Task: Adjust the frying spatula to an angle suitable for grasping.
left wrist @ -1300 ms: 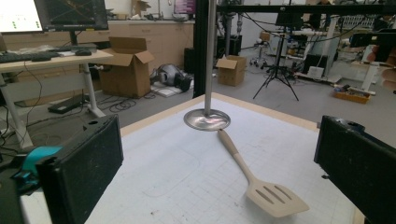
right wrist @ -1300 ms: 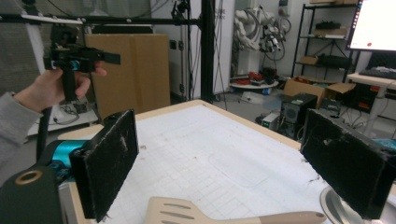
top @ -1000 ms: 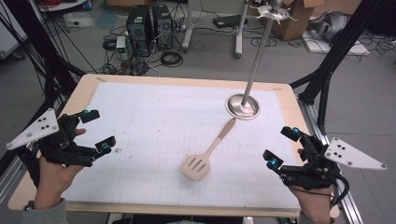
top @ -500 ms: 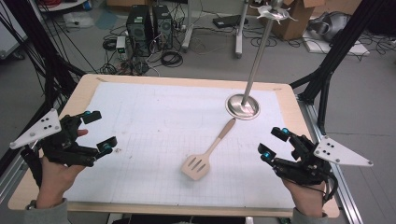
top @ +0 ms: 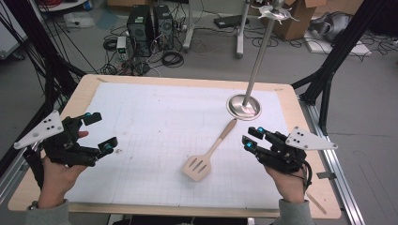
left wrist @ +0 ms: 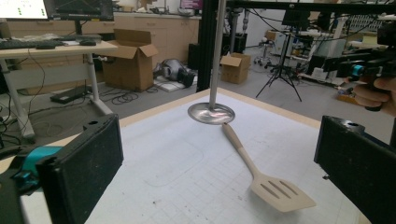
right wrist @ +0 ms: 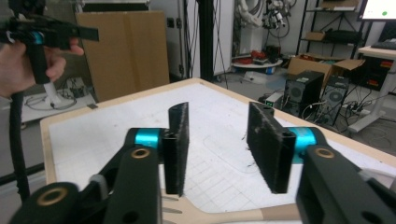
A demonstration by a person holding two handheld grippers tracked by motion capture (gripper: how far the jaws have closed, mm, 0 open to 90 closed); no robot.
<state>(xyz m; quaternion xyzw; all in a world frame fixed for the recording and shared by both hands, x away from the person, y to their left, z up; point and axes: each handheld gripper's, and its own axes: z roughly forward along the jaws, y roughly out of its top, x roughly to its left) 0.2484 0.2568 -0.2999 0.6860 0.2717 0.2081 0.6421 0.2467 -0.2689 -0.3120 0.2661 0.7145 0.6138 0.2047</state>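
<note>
1. The left gripper (top: 96,133) hovers over the left part of the surface (top: 155,117), held in a person's hand (top: 56,176). In the left gripper view its two black jaws stand wide apart with nothing between them.
2. Ahead of the left gripper, to its right, a wooden slotted spatula (top: 209,152) lies flat on the white gridded mat (top: 141,140). In the left gripper view the spatula (left wrist: 261,175) shows between the jaws but farther off, blade end nearer and handle pointing away.
3. The tip of the spatula's handle lies just beside the round metal base (top: 243,105) of an upright pole stand (top: 260,56); whether they touch cannot be told. The base (left wrist: 211,113) stands well beyond the left gripper.
4. The right gripper (top: 251,138) hovers just right of the spatula's handle, held in the other hand (top: 286,180), tips pointing toward the handle. Its jaws have just been closing and now stand at a narrow gap with nothing between them.
5. In the right gripper view the spatula (right wrist: 219,215) lies below and just ahead of the jaws, apart from them; the left gripper (right wrist: 46,32) shows far off at upper left.
</note>
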